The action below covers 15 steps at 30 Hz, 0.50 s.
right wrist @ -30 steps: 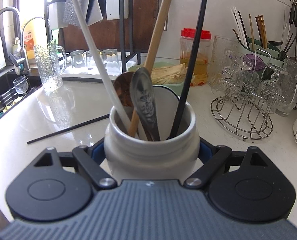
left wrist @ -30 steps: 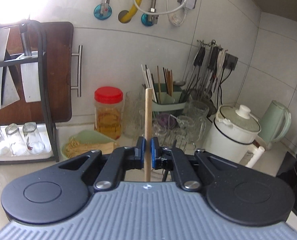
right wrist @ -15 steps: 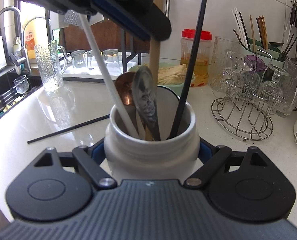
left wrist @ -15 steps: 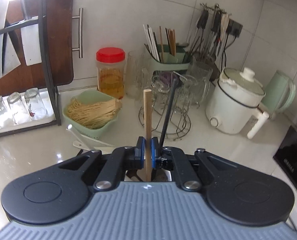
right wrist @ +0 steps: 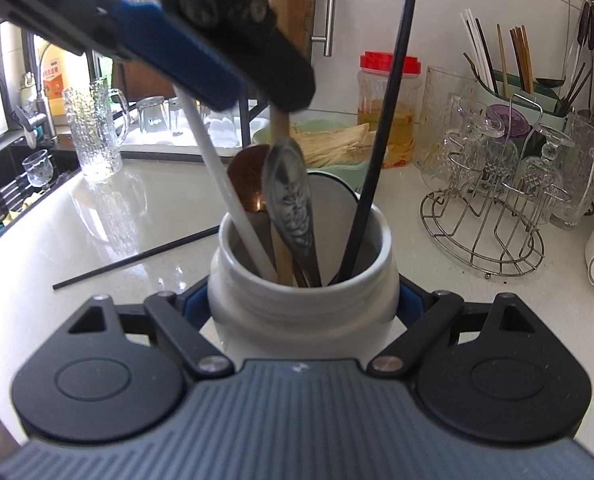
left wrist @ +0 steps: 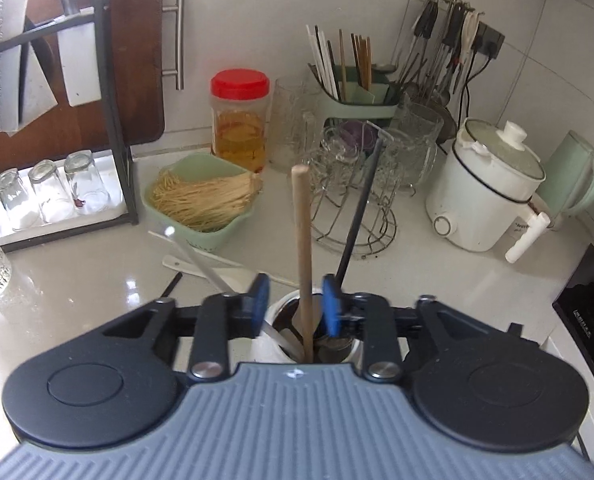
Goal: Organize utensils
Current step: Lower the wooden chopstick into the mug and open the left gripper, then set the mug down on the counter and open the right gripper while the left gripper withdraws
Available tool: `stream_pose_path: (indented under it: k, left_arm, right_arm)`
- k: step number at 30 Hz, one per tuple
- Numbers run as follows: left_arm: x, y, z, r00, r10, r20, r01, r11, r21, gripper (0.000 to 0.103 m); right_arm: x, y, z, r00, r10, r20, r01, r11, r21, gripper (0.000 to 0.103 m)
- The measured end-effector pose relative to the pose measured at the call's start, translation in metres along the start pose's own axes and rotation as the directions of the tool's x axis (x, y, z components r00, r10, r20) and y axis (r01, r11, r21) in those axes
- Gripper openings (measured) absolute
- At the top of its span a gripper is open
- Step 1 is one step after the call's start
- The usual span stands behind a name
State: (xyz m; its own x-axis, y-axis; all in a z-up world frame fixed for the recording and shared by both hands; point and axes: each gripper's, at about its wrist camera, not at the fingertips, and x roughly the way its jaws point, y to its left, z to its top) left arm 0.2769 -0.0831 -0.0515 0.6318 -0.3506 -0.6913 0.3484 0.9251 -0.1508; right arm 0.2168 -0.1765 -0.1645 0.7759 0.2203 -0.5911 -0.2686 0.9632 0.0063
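My right gripper is shut on a white ceramic jar standing on the counter. In the jar lean a white stick, a black chopstick, a patterned metal spoon and a copper spoon. A wooden handle also stands in the jar, between the blue pads of my left gripper. Its jaws are opening and the pads stand clear of the wood. From the right wrist view the left gripper hangs just above the jar.
A black chopstick and a white spoon lie on the counter. Behind are a green bowl of noodles, a red-lidded jar, a wire glass rack, a green utensil holder and a white cooker. The sink is far left.
The left gripper tipped down over the jar, lowering the wooden handle into it, then its jaws parted and let go of the wood. The right gripper kept still on the jar.
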Motion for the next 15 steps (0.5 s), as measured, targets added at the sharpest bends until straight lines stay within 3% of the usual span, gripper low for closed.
stream_pose_path:
  k: [2,5,8,15]
  left_arm:
    - [-0.007,0.0,0.003,1.0,-0.004,0.01,0.004,1.0,-0.002,0.05]
    - [-0.021,-0.002,0.01,1.0,0.016,0.023,-0.016,1.0,-0.003,0.053]
    - [-0.037,-0.002,0.017,0.999,0.031,0.042,-0.03,0.999,-0.016,0.065]
    - [-0.07,0.0,0.023,0.995,0.07,0.077,-0.068,0.997,-0.028,0.074]
  right_arm:
    - [0.001,0.001,0.001,1.0,-0.002,-0.009,0.002,1.0,-0.003,0.091]
    - [0.001,0.0,0.003,1.0,-0.001,-0.025,0.001,1.0,0.002,0.091]
    - [0.0,-0.005,0.005,0.999,0.038,-0.034,-0.037,0.999,0.035,0.103]
    - [-0.009,-0.003,0.013,0.998,0.053,-0.021,-0.052,0.998,0.034,0.103]
